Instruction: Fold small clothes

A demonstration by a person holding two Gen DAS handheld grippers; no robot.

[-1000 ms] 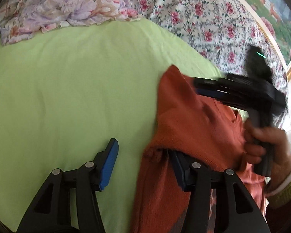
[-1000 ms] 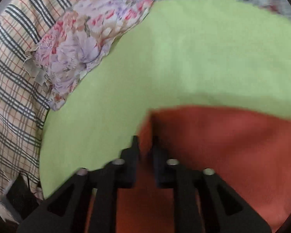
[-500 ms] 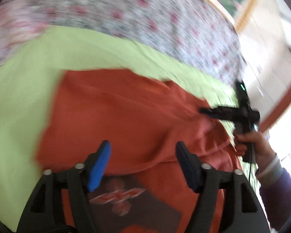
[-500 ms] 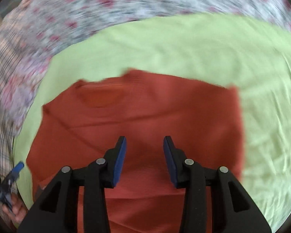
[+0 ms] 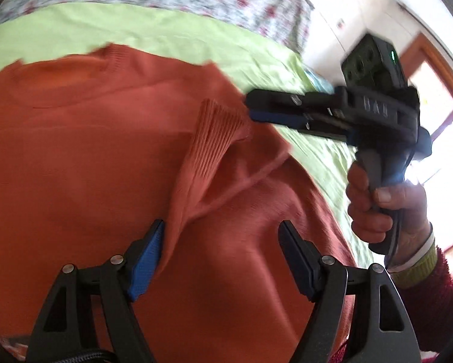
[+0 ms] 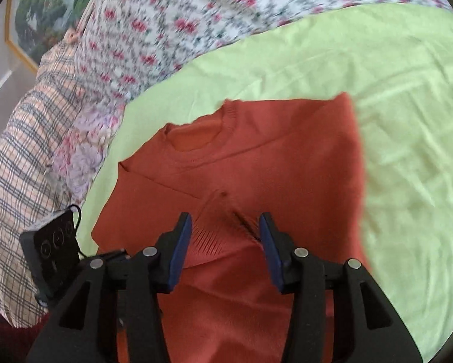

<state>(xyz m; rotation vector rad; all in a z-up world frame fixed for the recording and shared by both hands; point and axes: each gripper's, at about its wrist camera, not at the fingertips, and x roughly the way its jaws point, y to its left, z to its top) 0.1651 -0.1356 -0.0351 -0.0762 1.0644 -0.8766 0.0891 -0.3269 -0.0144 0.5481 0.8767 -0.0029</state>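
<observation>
Orange sweater point(image 6: 256, 157) flat on green bed sheet point(image 6: 377, 69), collar far; ribbed cuff point(image 6: 214, 239) folded onto chest; right gripper point(image 6: 225, 236) wide open astride it, gripping nothing; left gripper point(image 5: 220, 254) wide open, empty.

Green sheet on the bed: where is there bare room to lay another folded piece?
The green sheet is bare right of the orange sweater, and in a strip between its collar and the floral quilt. Crowded: both tongs sit over the sweater's middle, and the pillows hem the left.
</observation>
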